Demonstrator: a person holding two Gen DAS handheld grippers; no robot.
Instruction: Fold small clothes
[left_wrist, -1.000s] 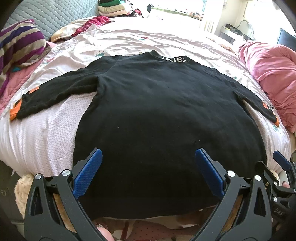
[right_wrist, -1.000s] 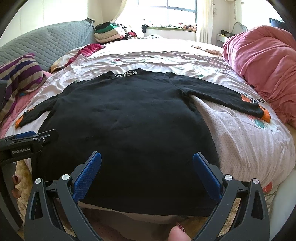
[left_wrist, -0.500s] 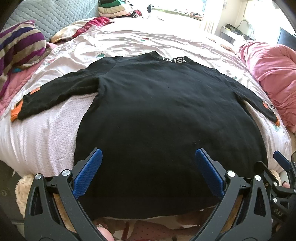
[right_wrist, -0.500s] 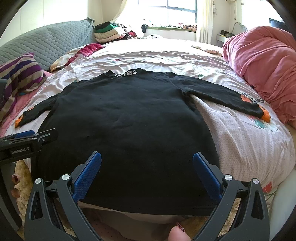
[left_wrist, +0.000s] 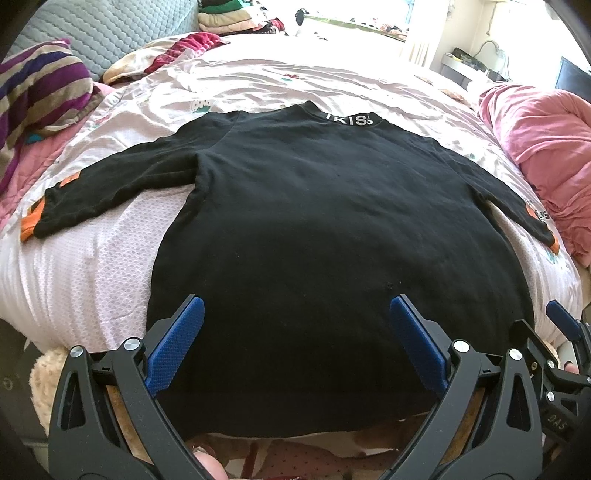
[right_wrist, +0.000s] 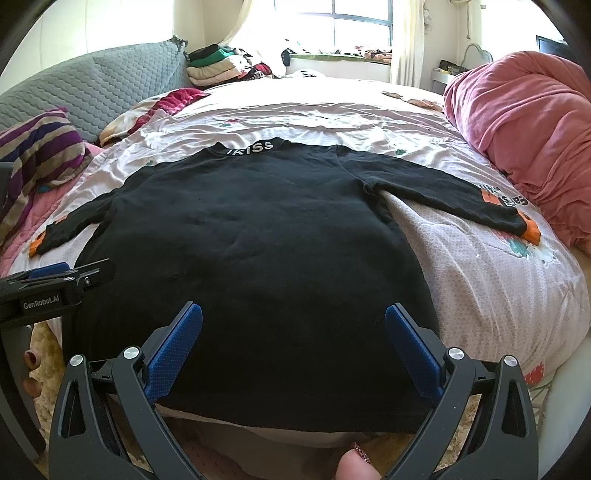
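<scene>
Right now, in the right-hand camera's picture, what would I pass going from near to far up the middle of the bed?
The right claw, then the black shirt's hem, its white-lettered collar, the wrinkled pale sheet, and the window.

A bed (right_wrist: 480, 280) covered by a pale pink patterned sheet fills the room's middle. A grey quilted headboard (right_wrist: 92, 92) is seen at the far left, with a purple striped pillow (right_wrist: 40, 147) lying before it. Folded clothes (right_wrist: 214, 64) are stacked at the far end of the headboard. A rumpled pink duvet (right_wrist: 517, 122) is heaped on the right. A window (right_wrist: 354, 22) with a pale curtain (right_wrist: 406, 37) is set in the far wall, and bright daylight is cast across the bed.
</scene>
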